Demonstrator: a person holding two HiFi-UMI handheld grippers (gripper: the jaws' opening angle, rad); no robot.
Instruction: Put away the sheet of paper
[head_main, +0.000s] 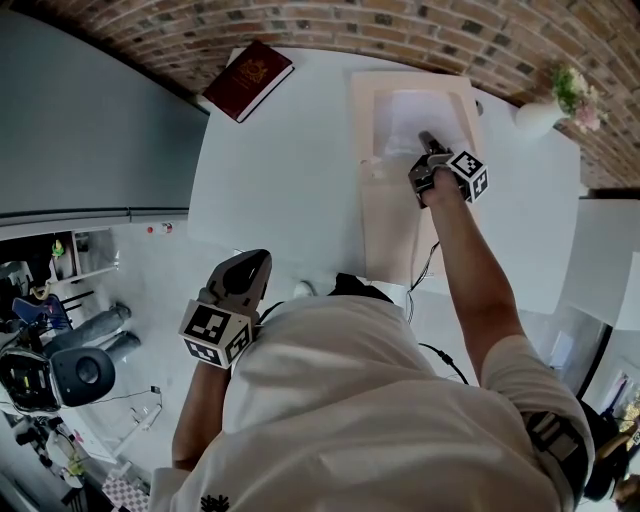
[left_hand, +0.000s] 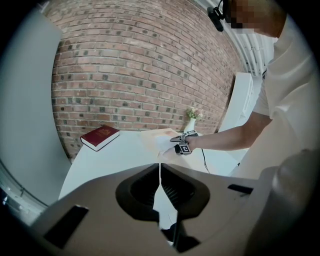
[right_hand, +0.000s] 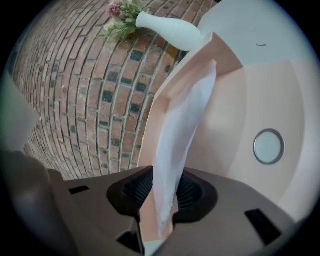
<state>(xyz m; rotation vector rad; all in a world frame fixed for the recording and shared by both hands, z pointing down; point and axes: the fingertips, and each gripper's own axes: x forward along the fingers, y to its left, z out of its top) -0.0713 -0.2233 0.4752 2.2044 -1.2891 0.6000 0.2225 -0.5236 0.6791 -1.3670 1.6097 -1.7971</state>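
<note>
A white sheet of paper (head_main: 405, 120) lies partly inside an open peach folder (head_main: 390, 220) on the white table (head_main: 290, 180). My right gripper (head_main: 430, 140) reaches over the folder at the sheet's near edge. In the right gripper view the sheet (right_hand: 185, 130) runs up from between the jaws into the folder's pocket (right_hand: 235, 115). The jaws of the right gripper (right_hand: 162, 200) stand apart around the sheet, and the pads do not press on it. My left gripper (head_main: 250, 268) hangs low near my body off the table's near edge, shut and empty (left_hand: 160, 192).
A dark red book (head_main: 248, 78) lies at the table's far left corner. At the far right a white vase with flowers (head_main: 540, 115) stands by the brick wall. The folder has a round snap button (right_hand: 268, 146). A cable (head_main: 420, 260) trails off the near edge.
</note>
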